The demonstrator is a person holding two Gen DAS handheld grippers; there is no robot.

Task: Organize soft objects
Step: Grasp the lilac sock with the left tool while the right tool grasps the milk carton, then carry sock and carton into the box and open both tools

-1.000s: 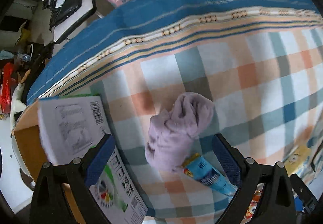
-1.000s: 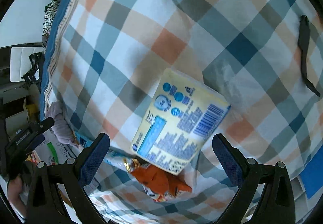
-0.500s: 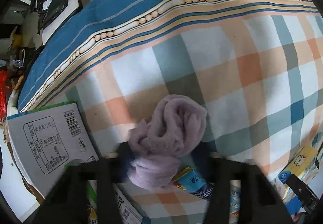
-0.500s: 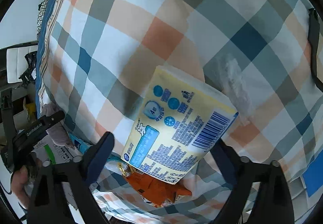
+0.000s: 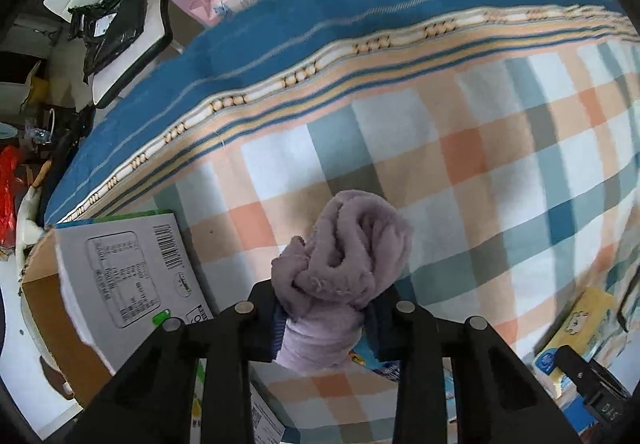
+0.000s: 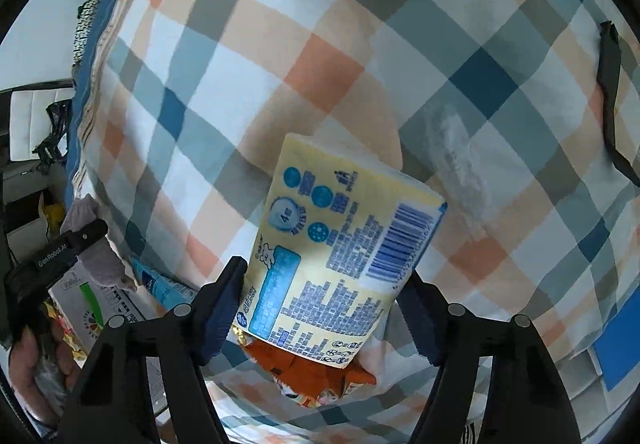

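**Left wrist view: both grippers clamped on soft goods over the plaid blanket**

Left wrist view shows the plaid blanket [image 5: 460,171] spread across the bed, its blue striped border running along the far edge. On its near left lies a grey cardboard box [image 5: 120,276] with a barcode panel facing up. The left gripper [image 5: 326,318] has its fingers pressed together on the lower end of a lilac fleece bundle [image 5: 344,256], whose loose folds bulge forward beyond them.

In the right wrist view, the right gripper [image 6: 320,308] has its fingers clamped on the sides of a yellow tissue pack [image 6: 340,256], above an orange snack bag [image 6: 316,376] on the blanket.

Risks, as a judgement: the fleece is held only at one end, so it may unroll or slip out in transit. The slick, yielding wrapper could let the tissue pack swivel or drop.
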